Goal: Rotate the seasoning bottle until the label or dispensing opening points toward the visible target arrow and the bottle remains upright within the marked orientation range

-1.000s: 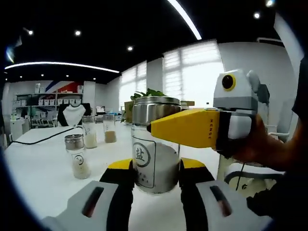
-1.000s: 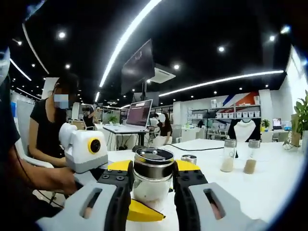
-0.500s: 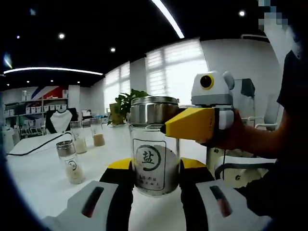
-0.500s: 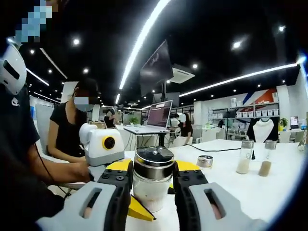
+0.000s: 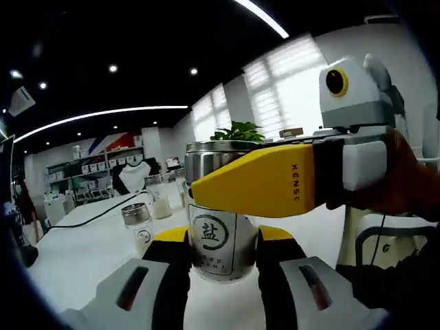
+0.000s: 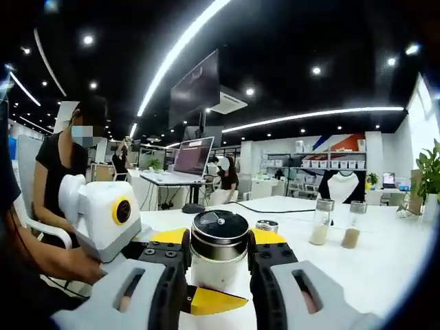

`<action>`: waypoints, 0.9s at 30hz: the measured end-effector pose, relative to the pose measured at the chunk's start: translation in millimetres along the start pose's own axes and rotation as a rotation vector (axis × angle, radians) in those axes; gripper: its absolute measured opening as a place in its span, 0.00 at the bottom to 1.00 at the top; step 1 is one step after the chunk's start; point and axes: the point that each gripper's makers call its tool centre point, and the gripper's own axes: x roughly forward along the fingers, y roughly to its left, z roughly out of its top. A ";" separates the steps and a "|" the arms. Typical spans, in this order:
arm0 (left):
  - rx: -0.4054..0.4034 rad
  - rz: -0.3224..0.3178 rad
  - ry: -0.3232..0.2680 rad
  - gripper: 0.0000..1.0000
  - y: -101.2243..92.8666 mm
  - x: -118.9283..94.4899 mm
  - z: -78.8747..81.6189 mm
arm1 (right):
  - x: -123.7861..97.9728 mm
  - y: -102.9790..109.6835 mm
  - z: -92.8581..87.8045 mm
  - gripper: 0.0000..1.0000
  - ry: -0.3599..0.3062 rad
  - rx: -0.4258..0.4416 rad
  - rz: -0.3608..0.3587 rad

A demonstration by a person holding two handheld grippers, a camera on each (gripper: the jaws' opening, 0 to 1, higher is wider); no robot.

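Jaws of both grippers flank the seasoning bottle [image 5: 220, 234], spice jars [image 6: 335, 224] behind.

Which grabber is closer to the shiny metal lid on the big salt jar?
Right. The right gripper has its fingers either side of the shiny metal lid of the glass salt jar. The left gripper grips lower, around the jar's labelled body.

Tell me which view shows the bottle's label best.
The left gripper view: the seasoning bottle faces it with the round printed label legible. The right gripper view shows that bottle's metal lid and plain glass side, no label.
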 end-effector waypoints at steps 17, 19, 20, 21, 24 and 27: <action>-0.061 -0.092 -0.016 0.38 -9.1 3.3 -2.7 | -3.5 -5.8 -7.3 0.31 0.027 0.026 0.008; -0.042 -0.124 -0.022 0.38 -11.9 2.4 -1.2 | -5.6 -2.5 -5.8 0.31 0.036 0.011 0.044; -0.031 -0.158 -0.023 0.39 -15.2 1.4 -1.1 | -7.2 -1.6 -5.7 0.31 0.044 0.008 0.061; -0.025 -0.186 -0.020 0.38 -17.8 0.5 -1.8 | -8.5 -0.6 -5.9 0.31 0.050 0.008 0.077; -0.024 -0.263 -0.002 0.38 -24.8 -3.0 -4.8 | -12.4 1.4 -6.8 0.31 0.057 0.019 0.119; -0.036 -0.321 0.006 0.38 -30.4 -6.3 -7.2 | -16.2 5.9 -7.6 0.31 0.064 0.013 0.172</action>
